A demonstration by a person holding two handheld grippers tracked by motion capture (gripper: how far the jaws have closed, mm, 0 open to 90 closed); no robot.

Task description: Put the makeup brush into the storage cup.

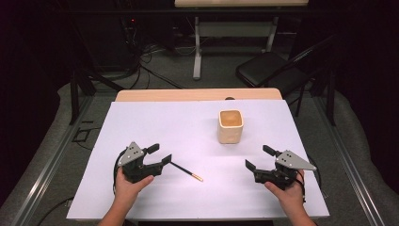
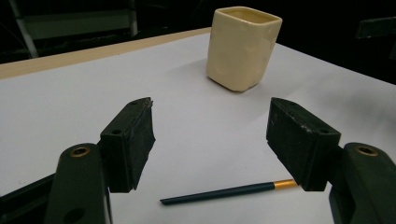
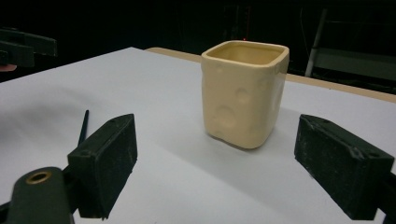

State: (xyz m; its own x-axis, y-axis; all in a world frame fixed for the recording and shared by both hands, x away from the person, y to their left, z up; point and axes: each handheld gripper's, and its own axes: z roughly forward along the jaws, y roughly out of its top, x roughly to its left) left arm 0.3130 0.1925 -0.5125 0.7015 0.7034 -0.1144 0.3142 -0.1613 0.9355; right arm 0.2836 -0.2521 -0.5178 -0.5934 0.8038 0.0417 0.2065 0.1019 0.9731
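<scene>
Pencil (image 2: 229, 190) lies flat on the white table (image 1: 155, 127), between my left gripper's (image 2: 212, 135) open jaws. My right gripper (image 3: 215, 172) gapes facing the cup (image 3: 243, 93). Next, I judge: close on the pencil.

Dark gold-tipped stick (image 1: 186, 170) lies flat near cream cup (image 1: 230, 126).
</scene>
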